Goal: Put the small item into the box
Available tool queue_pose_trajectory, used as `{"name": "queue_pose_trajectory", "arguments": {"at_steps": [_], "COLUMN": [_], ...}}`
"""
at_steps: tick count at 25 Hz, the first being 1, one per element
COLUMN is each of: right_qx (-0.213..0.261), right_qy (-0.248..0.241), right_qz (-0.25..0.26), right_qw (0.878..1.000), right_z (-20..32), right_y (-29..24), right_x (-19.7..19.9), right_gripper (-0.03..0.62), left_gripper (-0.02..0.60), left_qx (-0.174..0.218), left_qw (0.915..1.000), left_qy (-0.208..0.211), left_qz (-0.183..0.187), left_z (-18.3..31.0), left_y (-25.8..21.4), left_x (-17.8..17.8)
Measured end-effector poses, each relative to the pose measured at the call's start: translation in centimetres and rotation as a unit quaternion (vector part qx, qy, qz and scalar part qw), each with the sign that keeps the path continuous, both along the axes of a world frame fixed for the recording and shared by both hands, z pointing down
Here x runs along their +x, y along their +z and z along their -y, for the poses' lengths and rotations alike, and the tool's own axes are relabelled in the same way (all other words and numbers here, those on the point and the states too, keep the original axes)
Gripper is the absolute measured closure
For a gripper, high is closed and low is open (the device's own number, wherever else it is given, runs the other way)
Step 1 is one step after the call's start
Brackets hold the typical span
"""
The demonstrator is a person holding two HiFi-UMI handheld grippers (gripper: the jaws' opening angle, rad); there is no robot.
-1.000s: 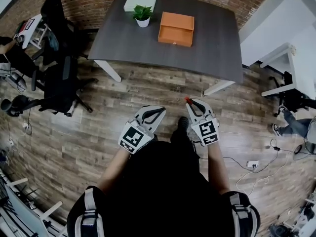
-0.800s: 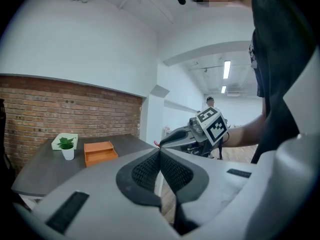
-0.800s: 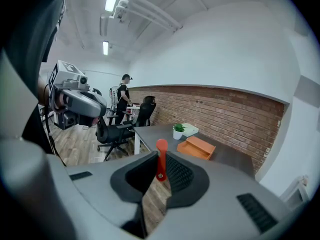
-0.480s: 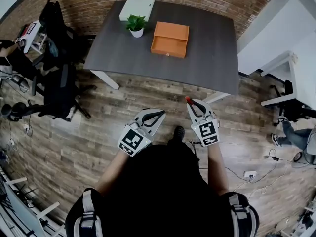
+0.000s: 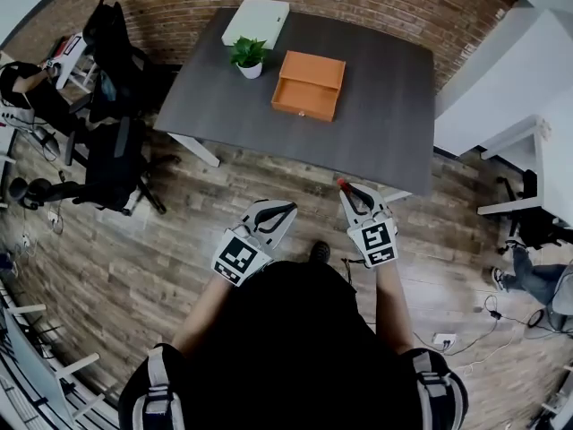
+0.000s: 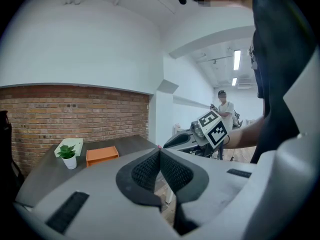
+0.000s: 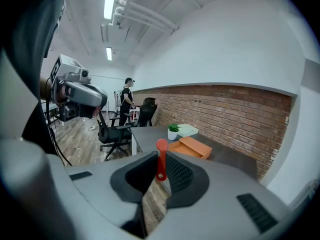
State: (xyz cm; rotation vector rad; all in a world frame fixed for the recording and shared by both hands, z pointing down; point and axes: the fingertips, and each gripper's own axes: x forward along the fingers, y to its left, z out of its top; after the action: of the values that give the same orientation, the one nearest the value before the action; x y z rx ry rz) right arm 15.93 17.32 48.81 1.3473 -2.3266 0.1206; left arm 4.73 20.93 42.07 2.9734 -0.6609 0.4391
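One orange box [image 5: 309, 85] lay near the middle of the dark table [image 5: 385, 106], its open side up and its inside showing plain orange. One white pot [image 5: 250, 69] stood on the table just beside the box, toward the brick-wall edge, and held one small green plant [image 5: 248, 50]. One closed white case [image 5: 256, 21] lay at the table's far edge, behind the pot.

The one small red item [image 7: 161, 159] was well apart from the table. It stood upright, clamped between the jaws of the right gripper [image 5: 345, 189], over the wooden floor [image 5: 179, 240] off the table's near edge. The left gripper [image 6: 159, 151] hung beside it, also short of the table, its jaws pressed together pad on pad. At least two black office chairs [image 5: 115, 146] stood off the table's left end.
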Motion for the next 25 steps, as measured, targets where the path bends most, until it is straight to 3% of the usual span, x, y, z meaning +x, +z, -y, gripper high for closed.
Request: {"name": "queue_pose_trajectory", "arguments": {"at_steps": [7, 12, 17, 25], "right_qx": [-0.007, -0.011, -0.013, -0.014], "right_qy": [-0.021, -0.045, -0.066, -0.091], "right_qz": [0.015, 0.025, 0.034, 0.039], "right_qw": [1.000, 0.999, 0.997, 0.995], "right_z": [1.4, 2.2, 2.9, 4.2], "right_y": [1.0, 1.6, 2.1, 2.6], "right_x": [3.1, 4.7, 6.5, 6.5], "right_gripper": [0.530, 0.530, 0.530, 0.530], "left_gripper": [0.560, 0.560, 0.560, 0.559], "left_qx": [0.003, -0.015, -0.003, -0.010], "left_qw": [0.9998, 0.9986, 0.9979, 0.9963], "left_qy": [-0.017, -0.050, -0.064, -0.084], "left_qz": [0.014, 0.000, 0.012, 0.015], "left_z": [0.9, 2.3, 3.2, 3.7], "left_y": [0.1, 0.1, 0.0, 0.7], "left_x": [3.8, 5.6, 7.8, 8.3]}}
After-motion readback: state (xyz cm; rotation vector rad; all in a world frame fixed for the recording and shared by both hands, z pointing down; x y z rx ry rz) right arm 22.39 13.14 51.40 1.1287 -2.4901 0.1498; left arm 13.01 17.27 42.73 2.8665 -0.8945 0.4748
